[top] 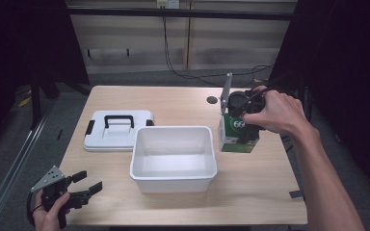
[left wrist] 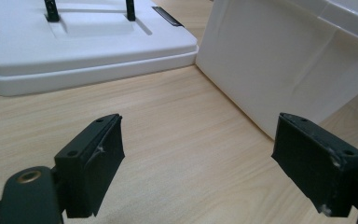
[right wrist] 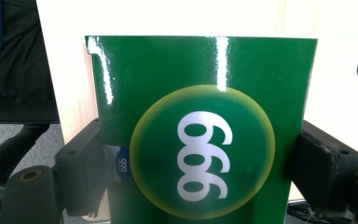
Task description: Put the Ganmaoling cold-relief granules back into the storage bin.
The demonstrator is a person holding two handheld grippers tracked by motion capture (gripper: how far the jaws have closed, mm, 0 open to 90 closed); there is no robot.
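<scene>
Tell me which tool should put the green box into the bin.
Right. The right tool already straddles the green box beside the bin; the left tool is open and empty near the table's front-left corner.

White tub (top: 173,154), handled lid (top: 118,130), green box (top: 236,132) on wooden table (top: 250,187)

Left gripper (top: 87,184): jaws spread wide apart, nothing between them, held low by the left hand (top: 50,211).
Right gripper (top: 243,126): pointing down, jaws pressed on both sides of a green box (right wrist: 200,126); right hand (top: 277,111) grips it from above, forearm extended.
</scene>
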